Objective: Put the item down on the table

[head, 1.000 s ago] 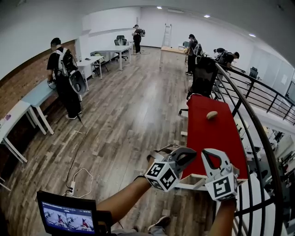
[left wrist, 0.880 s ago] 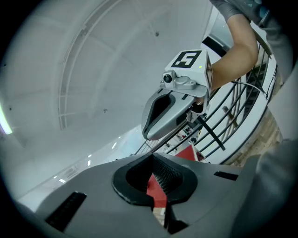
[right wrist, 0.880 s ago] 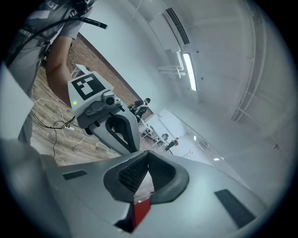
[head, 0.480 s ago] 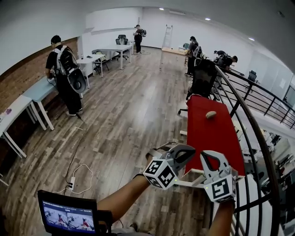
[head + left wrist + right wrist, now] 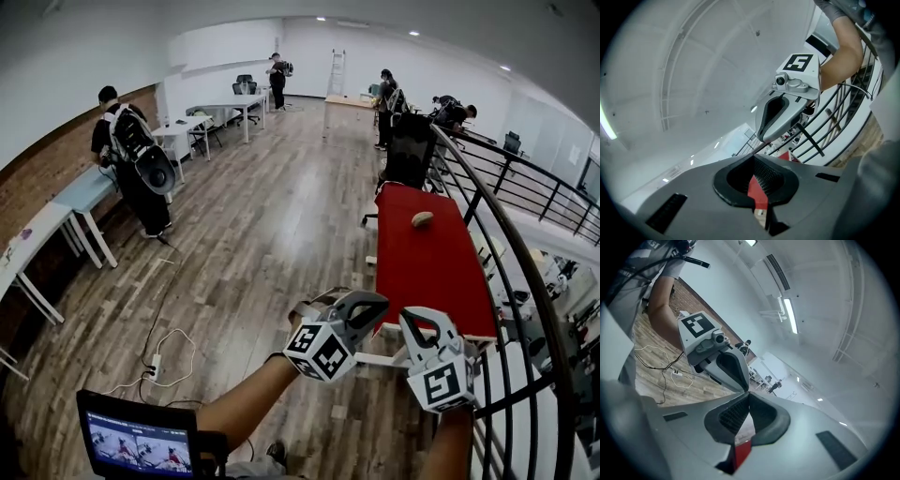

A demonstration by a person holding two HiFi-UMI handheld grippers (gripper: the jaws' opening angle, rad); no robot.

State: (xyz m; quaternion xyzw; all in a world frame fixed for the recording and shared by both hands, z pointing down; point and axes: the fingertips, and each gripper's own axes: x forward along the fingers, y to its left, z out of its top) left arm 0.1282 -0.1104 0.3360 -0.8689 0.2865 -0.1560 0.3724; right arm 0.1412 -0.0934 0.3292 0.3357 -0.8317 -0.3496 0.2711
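Wooden flooring (image 5: 262, 234) runs the length of a big open office, and along the railing (image 5: 514, 246) on our right stands a long red table (image 5: 431, 272). The item (image 5: 423, 218), a small tan oval thing, lies on that table towards its far end, well apart from both grippers. We hold the left gripper (image 5: 378, 303) and the right gripper (image 5: 411, 319) side by side above the table's near end, each with its jaws pressed together and nothing between them, so the putting-down looks done to us. The risks we judge from here are clumsy ones. A gripper dropped too low could knock the near edge of the table, and a rounded item may roll off once the top shakes. The railing sits close on the right, so a wide swing of that hand could strike a bar. A white cable (image 5: 164, 349) loops on the floor to our left, and a careless step there could trip us.
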